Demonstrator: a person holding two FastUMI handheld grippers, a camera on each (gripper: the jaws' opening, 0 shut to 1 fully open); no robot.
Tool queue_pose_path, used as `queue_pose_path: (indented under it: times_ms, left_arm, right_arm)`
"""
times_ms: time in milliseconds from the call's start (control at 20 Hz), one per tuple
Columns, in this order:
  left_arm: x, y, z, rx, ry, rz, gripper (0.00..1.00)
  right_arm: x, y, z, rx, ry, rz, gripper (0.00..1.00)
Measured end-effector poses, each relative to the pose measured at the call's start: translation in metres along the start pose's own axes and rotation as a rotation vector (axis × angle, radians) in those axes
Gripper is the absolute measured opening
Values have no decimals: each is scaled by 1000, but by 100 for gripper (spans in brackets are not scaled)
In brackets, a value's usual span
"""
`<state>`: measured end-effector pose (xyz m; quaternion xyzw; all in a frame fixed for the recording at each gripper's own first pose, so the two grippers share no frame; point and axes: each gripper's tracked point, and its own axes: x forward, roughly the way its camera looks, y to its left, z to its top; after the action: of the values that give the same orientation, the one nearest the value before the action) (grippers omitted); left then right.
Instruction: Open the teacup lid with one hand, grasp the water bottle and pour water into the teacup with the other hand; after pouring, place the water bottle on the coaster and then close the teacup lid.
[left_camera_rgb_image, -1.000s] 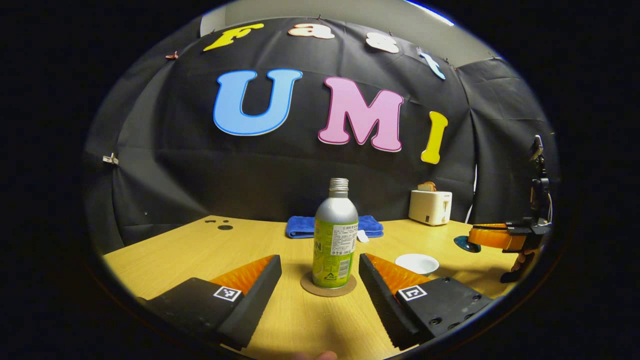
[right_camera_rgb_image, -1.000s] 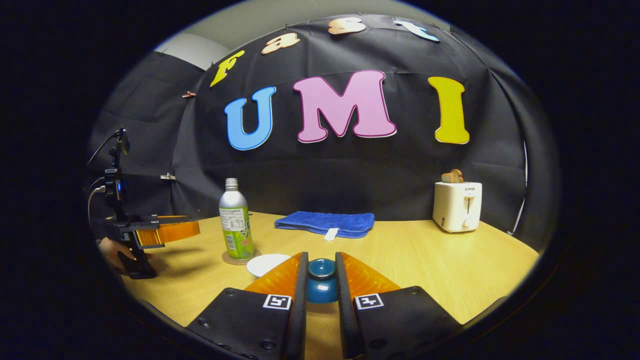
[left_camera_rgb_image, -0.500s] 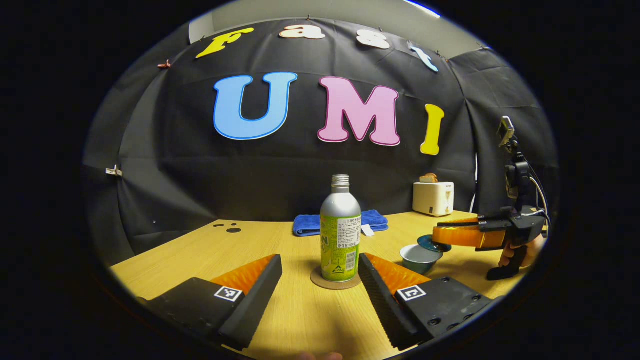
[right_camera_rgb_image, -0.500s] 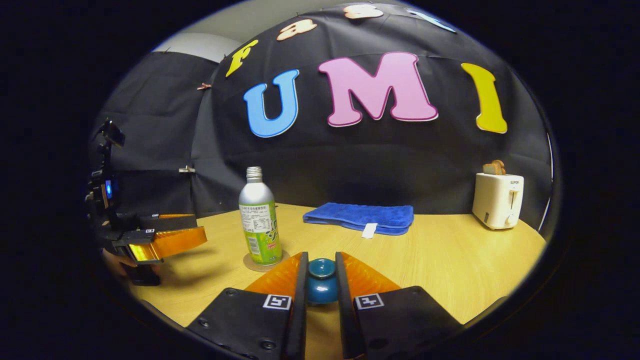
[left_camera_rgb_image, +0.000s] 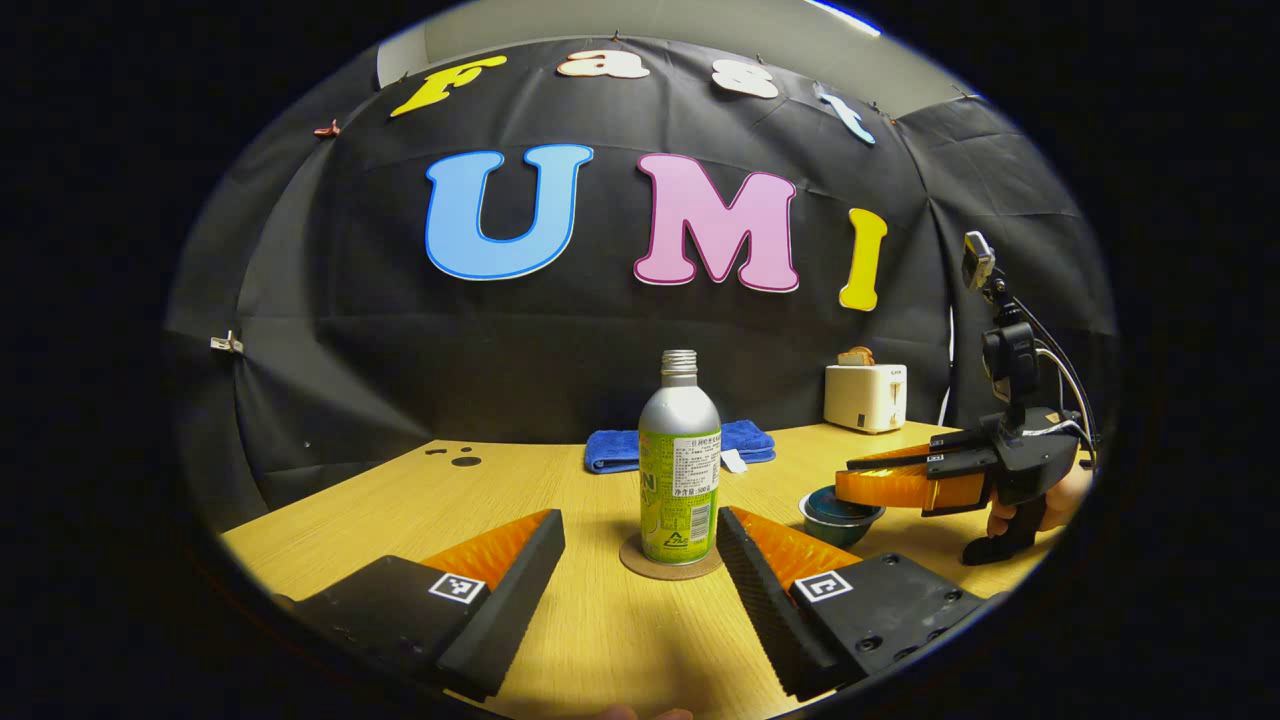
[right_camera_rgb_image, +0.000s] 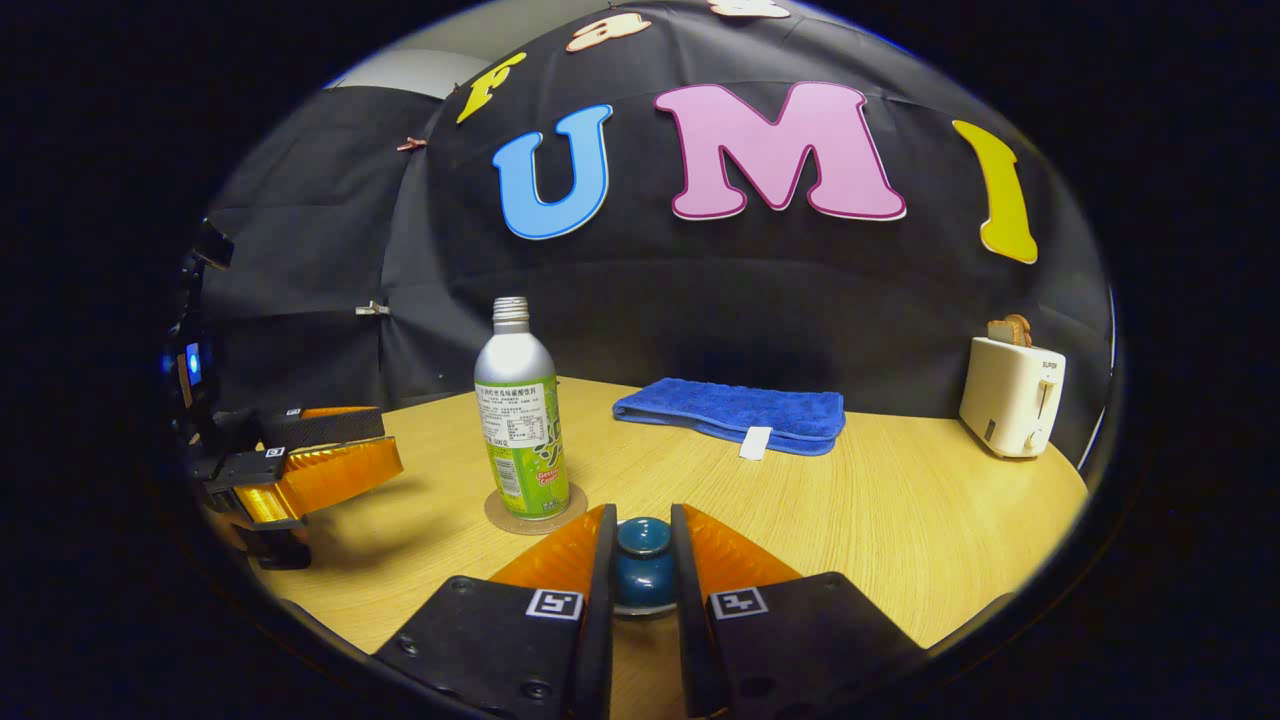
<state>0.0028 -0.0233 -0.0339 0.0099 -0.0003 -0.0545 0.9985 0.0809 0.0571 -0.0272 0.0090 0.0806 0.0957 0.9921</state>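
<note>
My left tongs (left_camera_rgb_image: 640, 560) are spread wide apart, low over the near edge of the surface (left_camera_rgb_image: 400, 500), w/ the water bottle (left_camera_rgb_image: 679, 458) standing upright betw. them but farther back, not touched. Bottle sits on the round coaster (left_camera_rgb_image: 668, 563), cap off. In the right gripper view, bottle (right_camera_rgb_image: 516, 410) and coaster (right_camera_rgb_image: 535, 510) are left of centre.

My right tongs (right_camera_rgb_image: 640, 570) are clamped on the knob of the teacup lid (right_camera_rgb_image: 643, 566), both fingers pressing its sides. From the left gripper view I see those right tongs (left_camera_rgb_image: 880, 488) over the teacup (left_camera_rgb_image: 838, 507), right of the bottle; can't tell whether the lid is seated on the cup rim or just above it. A hand (left_camera_rgb_image: 1040, 510) grips that handle.

Toward the far edge: folded blue towel (right_camera_rgb_image: 735, 412), approx. mid-surface. White toaster (right_camera_rgb_image: 1012, 395) w/ bread in it at the far right corner.
</note>
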Motion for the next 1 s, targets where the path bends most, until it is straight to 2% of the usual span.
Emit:
queue_pose_path:
  times_ms: [300, 350, 500, 600, 650, 750, 1000]
  left_arm:
    - [-1, 0, 0, 0, 0, 0, 96]
    - [-1, 0, 1, 0, 0, 0, 96]
    - [0, 0, 0, 0, 0, 0, 96]
    - [-1, 0, 0, 0, -1, 0, 96]
    - [-1, 0, 0, 0, -1, 0, 96]
    - [-1, 0, 0, 0, -1, 0, 96]
    - [-1, 0, -1, 0, 0, 0, 96]
  right_arm:
    - [3, 1, -3, 6, 21, 9, 31]
    - [3, 1, -3, 5, 22, 7, 27]
    - [0, -1, -4, 16, 24, 2, 43]
    - [-7, 0, -2, 44, 4, -1, 65]
    - [-13, -1, 1, 56, -19, -15, 83]
    - [-29, -4, 9, 68, -77, -48, 89]
    - [-66, -3, 20, 16, -189, -128, 90]
